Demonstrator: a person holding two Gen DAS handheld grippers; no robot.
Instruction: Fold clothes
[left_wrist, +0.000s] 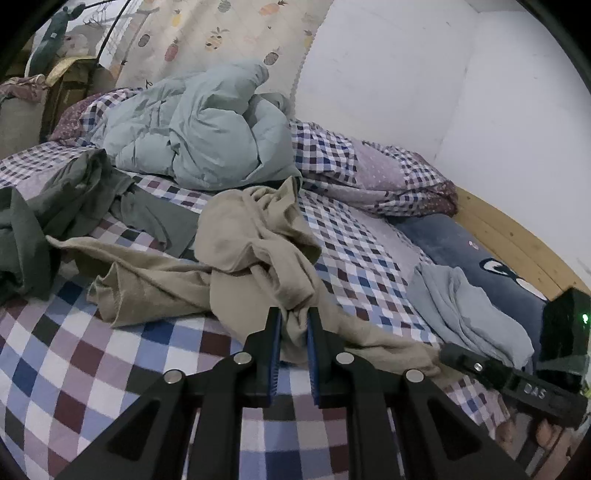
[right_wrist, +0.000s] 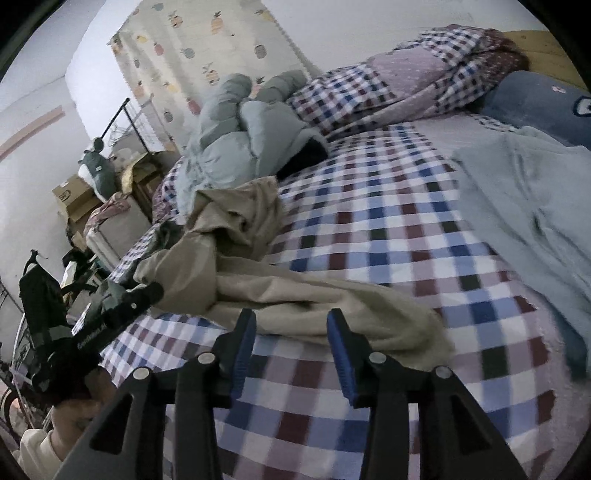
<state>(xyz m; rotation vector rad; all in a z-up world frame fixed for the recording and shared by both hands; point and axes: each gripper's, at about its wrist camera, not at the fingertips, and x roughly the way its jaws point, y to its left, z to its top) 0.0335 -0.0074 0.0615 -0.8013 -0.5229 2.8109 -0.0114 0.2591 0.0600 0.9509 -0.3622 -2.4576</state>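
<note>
Sorting out the crumpled beige cotton garment (left_wrist: 255, 254) mid-frame on the checked bed (left_wrist: 110, 354): left hand-held gripper (left_wrist: 294, 325) pinched on a bunched edge, right hand-held gripper (right_wrist: 291, 332) part-open and empty just short of its near hem; next, likely grasping that hem and spreading flat.

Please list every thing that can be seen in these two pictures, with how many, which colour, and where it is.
beige garment: one, beige, crumpled mid-bed.
green garment: one, dark green, left side of the bed.
light blue garment: one, pale blue, flat beside the pillow.
puffy jacket: one, pale blue-grey, heaped at the far side.
checked sheet: one, blue, maroon and white, covering the bed.
checked quilt: one, bunched along the wall.
pillow: one, dark blue, at the wooden headboard.
pineapple curtain: one, cream, behind the bed.
left hand-held gripper: black, blue pads, shut on the beige garment.
right hand-held gripper: open, at the garment's near edge.
</note>
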